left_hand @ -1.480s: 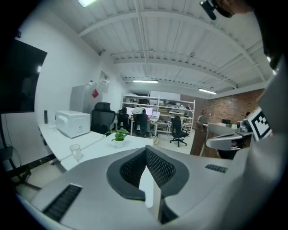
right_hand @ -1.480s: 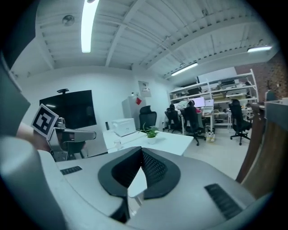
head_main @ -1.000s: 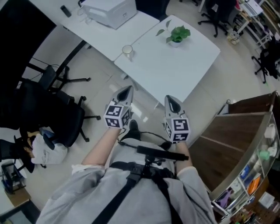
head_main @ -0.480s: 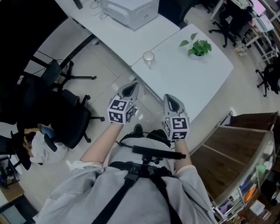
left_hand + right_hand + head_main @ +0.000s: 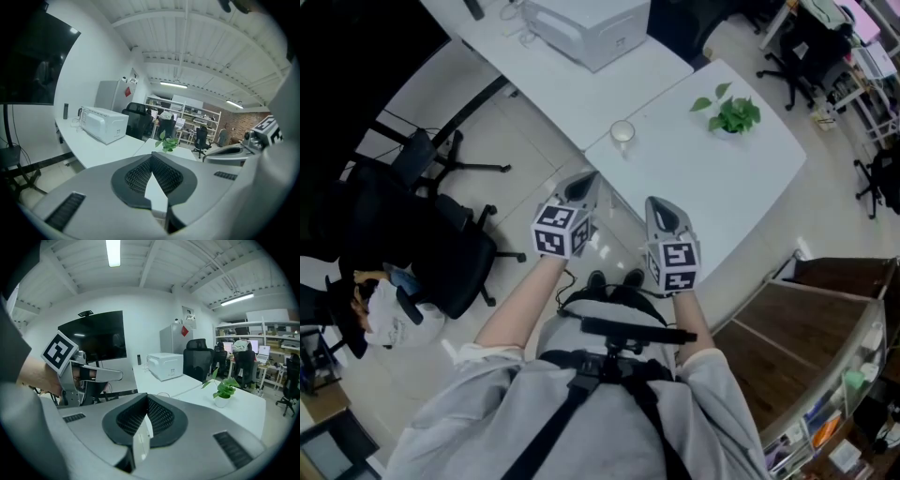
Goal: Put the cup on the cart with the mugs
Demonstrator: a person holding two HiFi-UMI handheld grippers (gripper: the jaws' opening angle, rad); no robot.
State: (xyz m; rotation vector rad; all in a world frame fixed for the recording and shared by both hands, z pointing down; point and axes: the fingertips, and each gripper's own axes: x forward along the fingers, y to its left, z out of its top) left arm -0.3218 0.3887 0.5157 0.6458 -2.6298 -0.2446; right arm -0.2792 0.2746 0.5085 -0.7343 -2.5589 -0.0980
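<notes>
The cup [image 5: 622,132] on the white bench's [image 5: 712,187] corner has shifted rightward since a second ago. I see left tongs [image 5: 581,185] and right tongs [image 5: 663,210] closed, empty. Only the head view shows the cup plainly.

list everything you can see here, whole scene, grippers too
cup: one, clear, on the plant's table, at the corner beside the other table
potted plant: one, green in a white pot, far side of that table
white tables: two, set edge to edge ahead of the person
boxy appliance: one, white, on the farther table
office chairs: several, black; nearest on the floor at left
shelf unit: one, brown wood, lower right, small items on its shelves
left gripper: grey, jaws shut, empty, held in the air short of the table
right gripper: grey, jaws shut, empty, beside the left
</notes>
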